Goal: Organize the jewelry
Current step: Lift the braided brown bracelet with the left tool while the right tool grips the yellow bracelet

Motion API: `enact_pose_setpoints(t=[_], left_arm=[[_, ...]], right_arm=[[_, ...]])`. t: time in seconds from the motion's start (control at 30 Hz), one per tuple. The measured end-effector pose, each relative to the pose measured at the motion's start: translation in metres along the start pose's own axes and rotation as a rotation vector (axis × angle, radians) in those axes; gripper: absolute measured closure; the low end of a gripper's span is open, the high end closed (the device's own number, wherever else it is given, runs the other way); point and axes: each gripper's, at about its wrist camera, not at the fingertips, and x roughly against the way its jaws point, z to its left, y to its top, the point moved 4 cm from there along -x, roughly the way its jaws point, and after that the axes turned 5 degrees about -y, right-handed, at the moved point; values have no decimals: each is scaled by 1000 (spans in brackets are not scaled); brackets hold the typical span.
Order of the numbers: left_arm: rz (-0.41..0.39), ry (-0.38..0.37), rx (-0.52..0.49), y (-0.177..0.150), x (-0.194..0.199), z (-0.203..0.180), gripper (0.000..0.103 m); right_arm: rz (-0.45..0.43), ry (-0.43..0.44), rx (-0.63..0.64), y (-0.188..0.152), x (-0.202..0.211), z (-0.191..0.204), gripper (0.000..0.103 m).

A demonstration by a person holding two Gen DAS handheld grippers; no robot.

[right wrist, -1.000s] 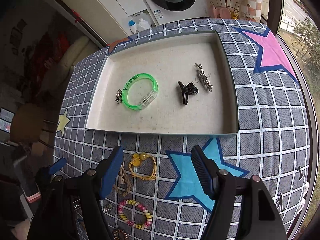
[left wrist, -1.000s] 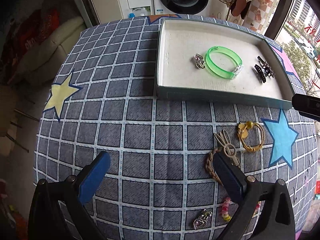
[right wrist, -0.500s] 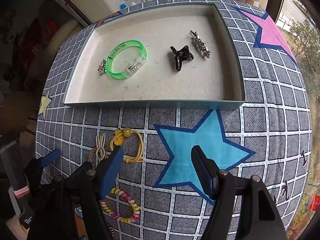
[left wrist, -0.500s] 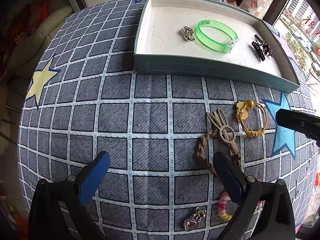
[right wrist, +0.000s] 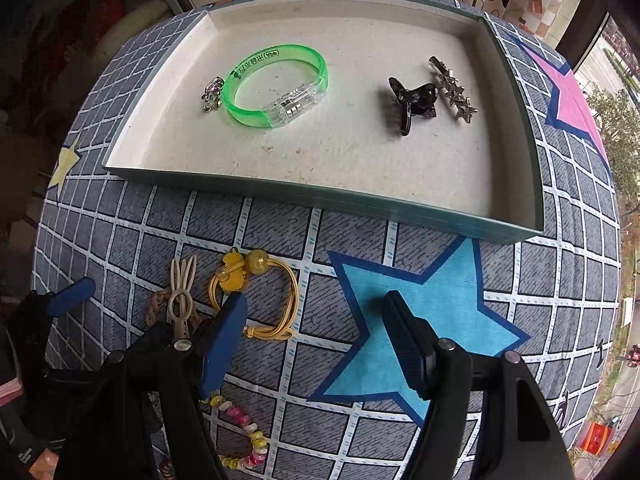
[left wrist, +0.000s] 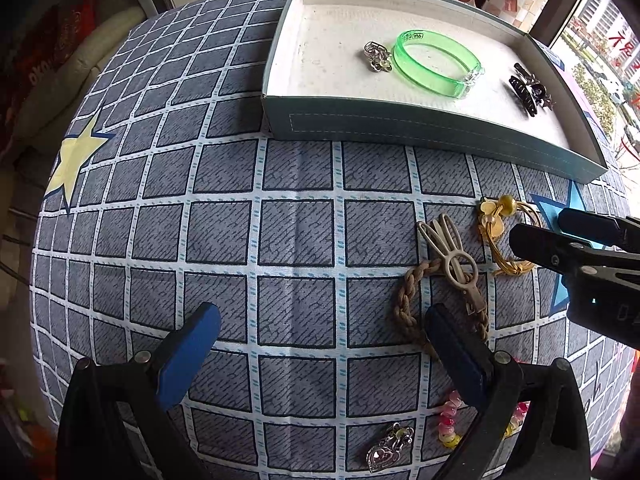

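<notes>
A shallow box tray (left wrist: 420, 130) (right wrist: 320, 196) holds a green bangle (left wrist: 436, 62) (right wrist: 276, 84), a silver charm (left wrist: 376, 56) (right wrist: 212, 94), a black claw clip (left wrist: 526, 90) (right wrist: 412, 102) and a star hair clip (right wrist: 452, 88). On the cloth lie a yellow hair tie (left wrist: 508, 232) (right wrist: 256, 296), a beige clip on a brown braided band (left wrist: 448, 268) (right wrist: 180, 300), a bead bracelet (right wrist: 244, 432) (left wrist: 448, 424) and a heart charm (left wrist: 386, 448). My left gripper (left wrist: 320, 344) is open above the cloth, its right finger by the braided band. My right gripper (right wrist: 316, 336) is open, its left finger over the yellow hair tie.
The table has a blue-grey checked cloth with a yellow star (left wrist: 76, 156), a blue star (right wrist: 416, 320) and a pink star (right wrist: 572, 100). A washing machine and shelves stand behind the table. A window is to the right.
Both grippers have moved lower and closer to the loose jewelry on the cloth. The right gripper's left finger now overlaps the yellow hair tie. Both stay open.
</notes>
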Motion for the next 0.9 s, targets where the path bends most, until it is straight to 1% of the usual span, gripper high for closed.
enact_pose_setpoints(t=[0.13, 0.17, 0.2, 0.23, 0.27, 0.3, 0.37, 0.4, 0.47, 0.5, 0.53, 0.57, 0.6, 0.67, 0.8, 0.9], left_arm=[[-1, 10, -8, 2, 4, -7, 0], [0, -2, -10, 2, 4, -8, 0], [2, -13, -13, 1, 7, -14, 1], [1, -15, -24, 2, 10, -18, 5], [-3, -21, -39, 2, 12, -22, 11], [-7, -27, -59, 3, 14, -29, 15], [-10, -39, -100, 3, 18, -40, 33], [-9, -42, -116, 3, 20, -47, 37], [-9, -49, -136, 4, 21, -55, 48], [-10, -55, -141, 4, 22, -58, 51], [-13, -59, -148, 6, 22, -62, 60], [-15, -64, -155, 6, 22, -64, 74], [-13, -77, -159, 7, 22, -67, 82], [-15, -97, -149, 8, 23, -70, 83], [-26, -146, -84, 11, 27, -61, 83], [-43, -161, -80, 11, 34, -58, 83]], right_arm=[[-17, -71, 64, 4, -3, 14, 43], [-21, -91, 84, 6, -3, 15, 47], [-29, -93, 102, 6, -3, 18, 49], [-31, -92, 112, 6, -2, 20, 55], [-32, -92, 121, 7, -2, 23, 60], [-33, -91, 129, 7, -1, 25, 64], [-34, -88, 137, 7, 0, 32, 79], [-33, -86, 139, 7, 0, 34, 83], [-30, -79, 137, 5, 1, 33, 95], [-28, -75, 131, 5, 1, 33, 96], [-27, -70, 122, 5, 2, 33, 97], [-24, -64, 108, 5, 2, 31, 99], [-22, -55, 92, 5, 3, 26, 99], [-19, -33, 55, -2, 7, 11, 100], [-18, 14, 9, -11, 15, 1, 100], [-32, 34, -8, -15, 24, -4, 100]])
